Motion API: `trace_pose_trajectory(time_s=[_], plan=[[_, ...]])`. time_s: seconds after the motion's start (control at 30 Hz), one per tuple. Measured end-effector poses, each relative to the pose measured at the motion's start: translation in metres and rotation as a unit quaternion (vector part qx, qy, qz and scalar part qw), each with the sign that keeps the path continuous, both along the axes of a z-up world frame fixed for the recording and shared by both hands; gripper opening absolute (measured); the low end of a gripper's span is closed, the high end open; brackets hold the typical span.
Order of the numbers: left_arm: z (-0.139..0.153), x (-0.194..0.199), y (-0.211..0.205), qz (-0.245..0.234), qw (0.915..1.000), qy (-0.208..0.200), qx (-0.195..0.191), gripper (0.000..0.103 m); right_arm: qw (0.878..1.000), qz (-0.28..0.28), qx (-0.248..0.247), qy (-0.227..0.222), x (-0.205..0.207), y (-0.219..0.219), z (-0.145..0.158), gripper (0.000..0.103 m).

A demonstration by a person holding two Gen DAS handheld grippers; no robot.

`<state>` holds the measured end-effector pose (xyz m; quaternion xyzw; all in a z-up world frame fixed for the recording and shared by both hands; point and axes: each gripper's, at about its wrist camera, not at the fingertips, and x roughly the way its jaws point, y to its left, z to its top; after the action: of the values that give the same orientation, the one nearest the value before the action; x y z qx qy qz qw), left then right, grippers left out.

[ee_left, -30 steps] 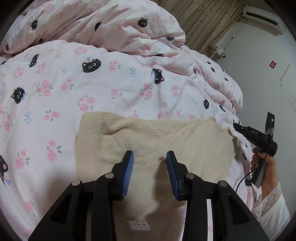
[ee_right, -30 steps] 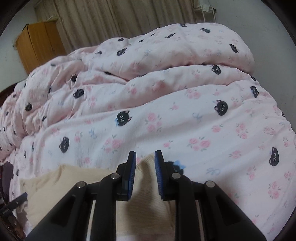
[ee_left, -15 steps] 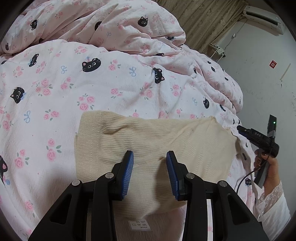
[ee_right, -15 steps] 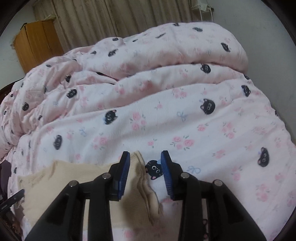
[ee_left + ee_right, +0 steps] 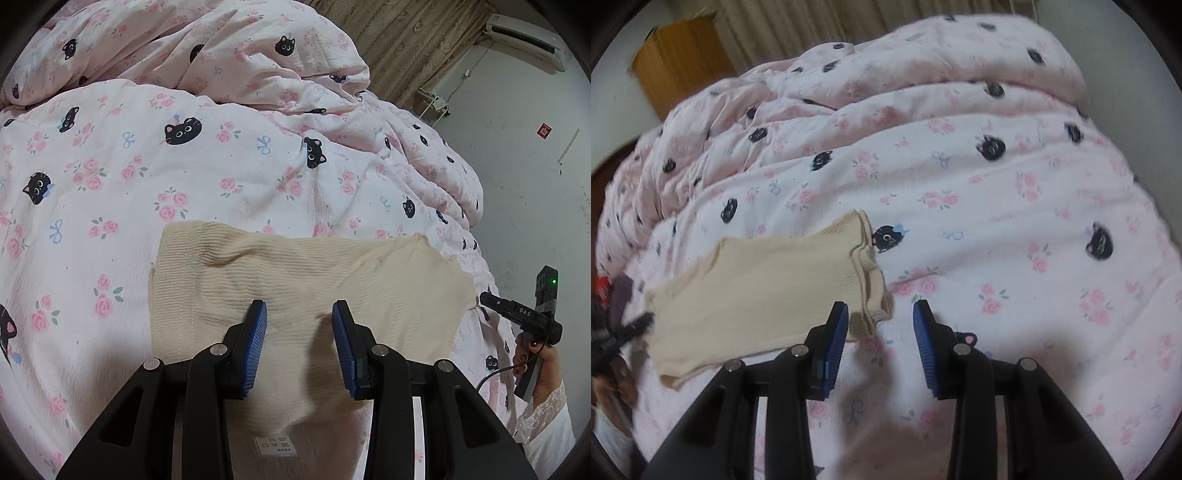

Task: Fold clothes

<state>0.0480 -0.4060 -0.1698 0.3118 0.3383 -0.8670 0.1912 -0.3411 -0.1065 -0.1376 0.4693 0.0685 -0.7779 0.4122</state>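
Pink duvet (image 5: 221,177): cream garment (image 5: 295,273) under left claw (image 5: 299,314), beside right claw (image 5: 880,314); both wide, empty.

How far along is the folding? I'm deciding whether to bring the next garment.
Done: the cream ribbed knit garment lies as a folded rectangle on the pink cat-print duvet, layered edges stacked at one end.
In hand: nothing; the left gripper and right gripper are both open.
Left: possibly one more fold; the care label shows at its near edge.
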Motion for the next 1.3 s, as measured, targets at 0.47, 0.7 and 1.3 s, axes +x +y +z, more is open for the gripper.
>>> trace_pose_trajectory(time_s=[0.47,0.7,1.3], plan=[[-0.002,-0.002,0.0,-0.001,1.0,-0.003,0.0,0.032,0.982,-0.029,-0.096,-0.161,-0.043,0.01,-0.033,0.018],[-0.003,-0.001,0.0,0.0,1.0,-0.003,0.0,0.032,0.983,-0.03,-0.082,-0.16,-0.035,0.012,-0.023,0.004],[-0.003,-0.001,0.001,0.0,1.0,-0.003,0.0,0.032,0.988,-0.044,-0.059,-0.134,-0.035,0.03,-0.013,0.06]])
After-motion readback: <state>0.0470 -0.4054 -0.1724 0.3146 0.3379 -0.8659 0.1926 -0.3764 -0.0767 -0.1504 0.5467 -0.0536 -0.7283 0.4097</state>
